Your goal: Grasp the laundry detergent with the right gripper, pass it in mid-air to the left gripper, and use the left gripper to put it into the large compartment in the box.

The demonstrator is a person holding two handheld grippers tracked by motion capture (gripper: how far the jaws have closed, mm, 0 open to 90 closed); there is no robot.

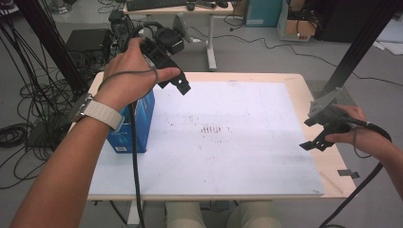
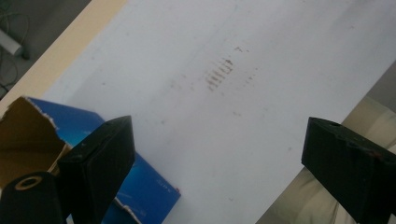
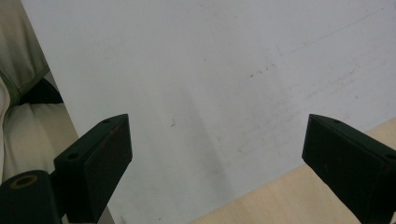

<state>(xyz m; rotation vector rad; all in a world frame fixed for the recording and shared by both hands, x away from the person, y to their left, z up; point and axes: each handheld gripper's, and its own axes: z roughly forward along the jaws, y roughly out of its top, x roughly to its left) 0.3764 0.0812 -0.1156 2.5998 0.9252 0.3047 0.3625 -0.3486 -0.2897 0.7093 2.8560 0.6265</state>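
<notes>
I have the left tool (image 1: 178, 84) raised above the counter's (image 1: 304, 95) far-left corner, its jaws spread wide with nothing between them — released. Right under it, at the left edge of the counter, stands the blue box (image 1: 135, 126), upright on the white sheet (image 1: 237, 142) that covers most of the top. In the left gripper view I look down past my own jaws at the blue box (image 2: 144, 186): its top is torn open, the ragged cardboard edge and brown inside showing, and it sits beside the near-left jaw, not between the two. Farther along the sheet (image 2: 280, 70) there is a small patch of dark scuff marks (image 2: 219, 74) near the middle, well apart from the box.

Over at the right edge of the counter my right tool (image 1: 314, 142) hangs low, just above the bare wood strip beside the sheet. Its jaws are also wide apart and empty — released. The right gripper view shows them over the sheet's near-right corner (image 3: 210, 93), with the wooden rim (image 3: 280, 200) below.
</notes>
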